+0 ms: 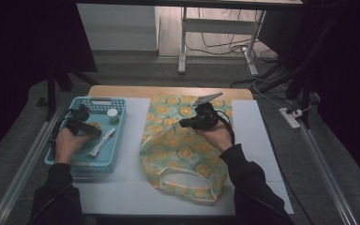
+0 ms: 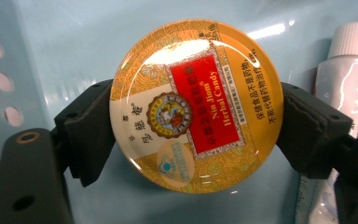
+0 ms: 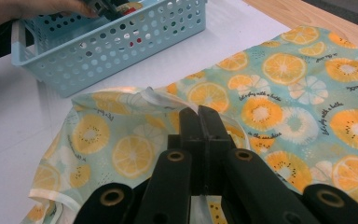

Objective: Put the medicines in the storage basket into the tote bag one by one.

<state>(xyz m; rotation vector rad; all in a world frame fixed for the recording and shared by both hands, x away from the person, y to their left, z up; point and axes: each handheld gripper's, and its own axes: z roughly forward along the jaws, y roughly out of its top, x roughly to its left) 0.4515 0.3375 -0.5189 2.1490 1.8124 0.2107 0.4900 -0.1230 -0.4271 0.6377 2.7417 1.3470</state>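
Round herbal candy tin (image 2: pixel 196 105), gold with a red label: it lies lid-up on the floor of the light blue basket (image 1: pixel 77 157), at the left of the surface, directly between the pads of your left hand-held gripper (image 2: pixel 196 135). The pads (image 2: pixel 92 135) sit against the tin's rim on both sides, jaws spread wide to span it. Just beside the tin, a white tube with red print (image 2: pixel 354 93) lies in the same basket; in the high view a small white-capped jar (image 1: pixel 113 115) stands near the basket's far wall. Right of the basket, a fabric bag printed with orange slices (image 1: pixel 168 140) lies flat on the white surface (image 1: pixel 258 136), its white-edged mouth toward you. Your right hand-held gripper (image 3: pixel 200 122) rests over the bag, jaws fully together and pinching a fold of its cloth near the white hem.
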